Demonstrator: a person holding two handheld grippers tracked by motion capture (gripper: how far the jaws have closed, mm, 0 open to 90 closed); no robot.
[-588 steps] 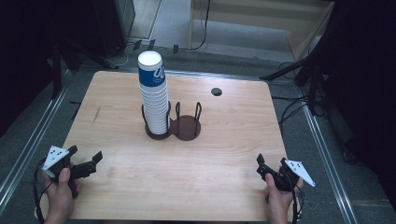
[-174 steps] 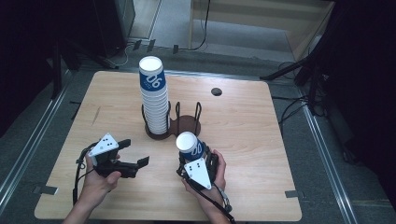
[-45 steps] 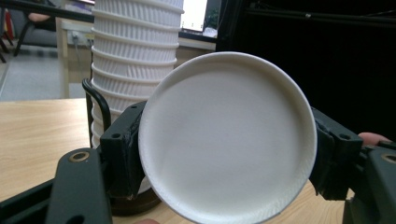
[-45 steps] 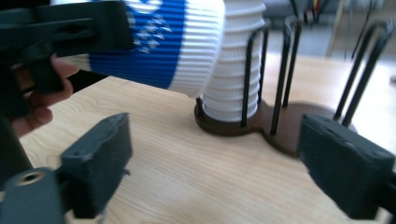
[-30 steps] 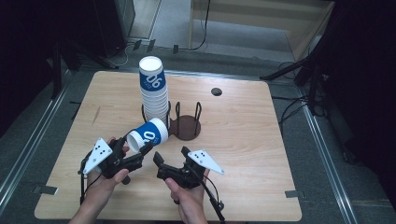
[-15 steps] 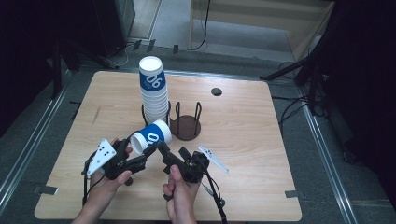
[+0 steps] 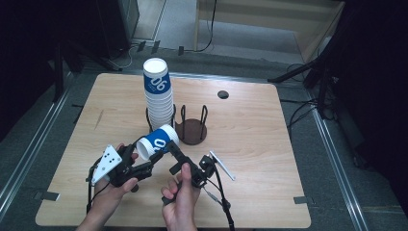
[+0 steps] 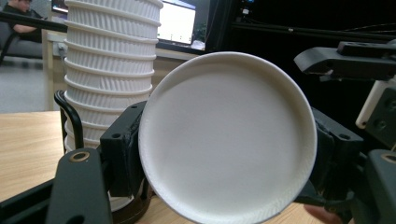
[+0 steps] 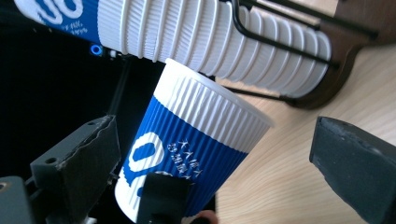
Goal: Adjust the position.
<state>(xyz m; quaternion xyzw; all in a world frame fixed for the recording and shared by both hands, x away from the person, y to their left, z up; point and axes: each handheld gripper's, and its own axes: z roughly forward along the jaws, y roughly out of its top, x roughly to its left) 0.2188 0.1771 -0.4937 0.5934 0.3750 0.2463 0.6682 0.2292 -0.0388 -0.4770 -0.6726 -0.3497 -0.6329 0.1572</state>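
A blue and white ribbed paper cup (image 7: 159,140) lies tilted on its side above the table, mouth toward the stack. My left gripper (image 7: 142,158) is shut on it near its base, and the white bottom (image 8: 224,135) faces that gripper's camera between its two jaws. My right gripper (image 7: 172,158) is open, with its jaws on either side of the cup (image 9: 187,149) and clear of it. Those jaws have narrowed a little within the last second. Behind the cup, a tall stack of like cups (image 7: 158,96) stands in a wire holder (image 7: 191,130).
The holder's right-hand slot on the dark round base (image 9: 341,84) has no cups in it. The wooden table (image 7: 269,159) has a black grommet (image 7: 223,94) at its far side. Dark floor, cables and metal rails surround the table.
The right gripper has rolled so its grey plate stands on edge, and its jaws have come up beside the cup. The left gripper still holds the cup in about the same place.
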